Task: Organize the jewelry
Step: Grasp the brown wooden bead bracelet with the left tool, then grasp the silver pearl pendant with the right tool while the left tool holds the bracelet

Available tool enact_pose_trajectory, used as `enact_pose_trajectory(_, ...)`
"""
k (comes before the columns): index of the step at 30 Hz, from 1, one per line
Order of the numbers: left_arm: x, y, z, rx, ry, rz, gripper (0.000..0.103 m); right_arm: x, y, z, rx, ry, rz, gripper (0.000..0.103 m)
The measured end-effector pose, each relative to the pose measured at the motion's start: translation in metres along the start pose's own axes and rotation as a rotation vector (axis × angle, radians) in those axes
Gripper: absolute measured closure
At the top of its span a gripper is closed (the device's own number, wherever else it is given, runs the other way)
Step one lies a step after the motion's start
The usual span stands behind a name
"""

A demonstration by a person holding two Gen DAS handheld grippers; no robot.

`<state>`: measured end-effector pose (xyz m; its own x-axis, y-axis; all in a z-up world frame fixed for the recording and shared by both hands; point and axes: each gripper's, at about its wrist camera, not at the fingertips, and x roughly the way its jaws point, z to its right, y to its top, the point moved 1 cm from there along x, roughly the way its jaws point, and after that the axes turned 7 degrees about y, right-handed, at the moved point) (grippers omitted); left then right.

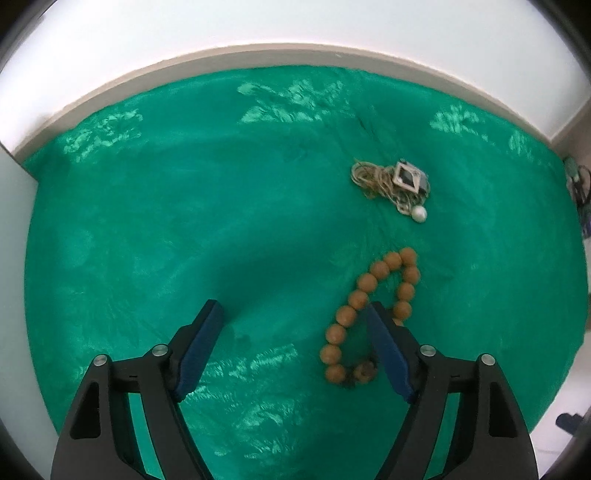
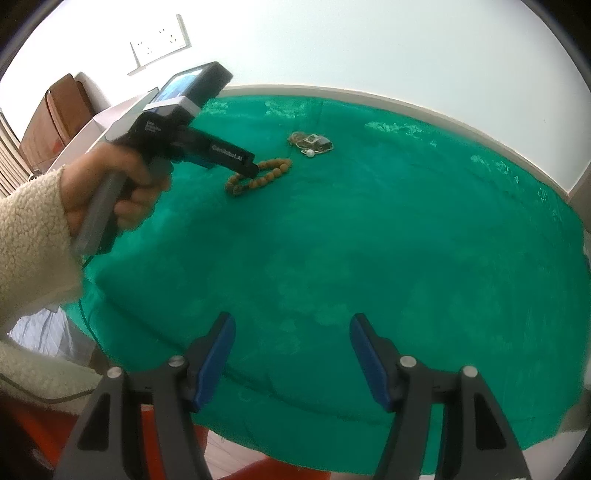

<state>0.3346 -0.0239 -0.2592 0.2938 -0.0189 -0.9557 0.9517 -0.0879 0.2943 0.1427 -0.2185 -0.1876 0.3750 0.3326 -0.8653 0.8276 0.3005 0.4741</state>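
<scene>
A brown wooden bead bracelet lies on the green cloth. My left gripper is open and low over the cloth; its right finger stands inside the bracelet's loop, the left finger on bare cloth. Beyond it lies a tangle of gold chains with a square pendant and a white pearl. In the right wrist view the left gripper reaches the bracelet, and the chain tangle lies past it. My right gripper is open and empty over the cloth's near edge.
The cloth covers a table against a white wall. A white box stands at the table's left edge. A hand in a fleece sleeve holds the left gripper. A wall socket is at upper left.
</scene>
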Motion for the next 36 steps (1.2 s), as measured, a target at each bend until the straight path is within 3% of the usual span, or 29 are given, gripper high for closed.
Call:
enact_pose_trajectory(6,0.000,-0.009,0.018,0.109,0.069,0.015,0.023,0.003,0.007,0.001,-0.014,0.001,-0.001,0.037)
enact_pose_trajectory(8,-0.003,-0.013,0.023,0.125,0.066,0.039,0.029,0.003,0.011,0.002,-0.014,-0.002,0.004,0.037)
enact_pose_trajectory(11,-0.007,-0.015,0.027,0.127,0.059,0.048,0.051,0.003,0.020,0.007,-0.015,-0.013,0.016,0.037)
enact_pose_trajectory(13,-0.010,-0.015,0.029,0.128,0.047,0.054,0.078,0.003,0.026,0.011,-0.016,-0.020,0.025,0.037)
enact_pose_trajectory(15,-0.012,-0.015,0.028,0.124,0.025,0.049,0.093,0.003,0.035,0.017,-0.015,-0.025,0.037,0.037)
enact_pose_trajectory(21,-0.017,-0.026,0.009,0.031,-0.003,0.025,0.094,0.022,0.086,0.040,-0.011,0.017,0.069,0.037)
enact_pose_trajectory(28,-0.028,-0.057,-0.032,-0.060,-0.009,-0.009,0.094,0.080,0.158,0.044,-0.056,0.093,0.050,0.038)
enact_pose_trajectory(31,-0.032,-0.069,-0.044,-0.099,-0.013,-0.016,0.093,0.105,0.187,0.026,-0.162,0.105,0.021,0.059)
enact_pose_trajectory(36,-0.039,-0.087,-0.062,-0.126,-0.019,-0.022,0.093,0.155,0.215,0.006,-0.308,0.090,-0.075,0.061)
